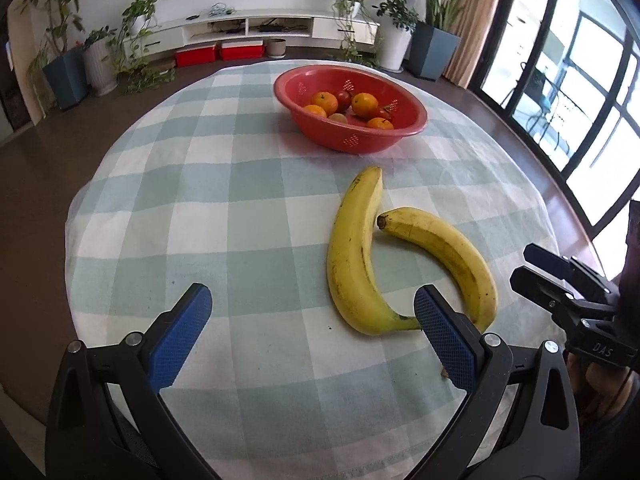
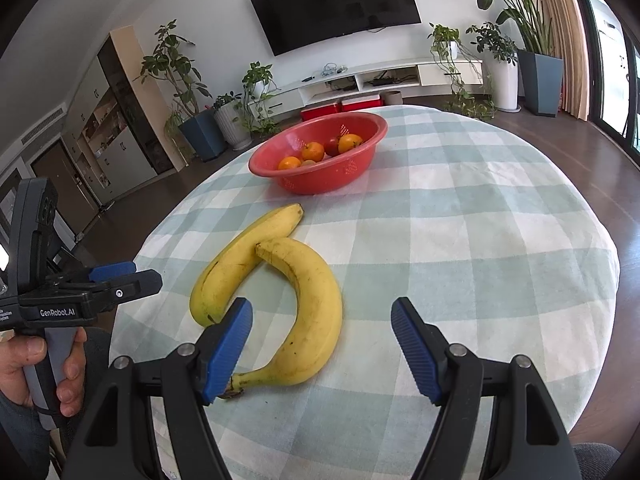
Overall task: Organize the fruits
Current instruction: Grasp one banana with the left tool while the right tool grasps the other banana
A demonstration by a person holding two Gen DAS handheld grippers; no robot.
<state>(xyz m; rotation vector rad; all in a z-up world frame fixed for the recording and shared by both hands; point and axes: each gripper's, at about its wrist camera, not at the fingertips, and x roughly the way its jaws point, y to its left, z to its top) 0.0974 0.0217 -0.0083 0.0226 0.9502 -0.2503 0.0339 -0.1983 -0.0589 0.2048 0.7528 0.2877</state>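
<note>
2 bananas point(image 2: 316, 312) touching on checked cloth point(image 2: 460, 240), red bowl point(image 2: 320, 184) beyond, both tools apparently empty

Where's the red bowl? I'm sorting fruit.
In both views the red bowl sits mid-table on the checked cloth, just beyond the two bananas.

The table's cloth point(image 1: 248, 184) is checked in pale green and white squares. Toward its far edge stands a red bowl point(image 1: 320, 132) with small white dotted patterns on its wall, holding orange mandarins point(image 1: 364, 104) and dark red tomatoes point(image 1: 343, 99). Nearer the front edge lie two yellow bananas point(image 1: 352, 248), speckled with brown and dark at the tips. The left gripper point(image 1: 312, 300) and the right gripper point(image 2: 322, 312) are black with blue textured pads point(image 1: 180, 340).
</note>
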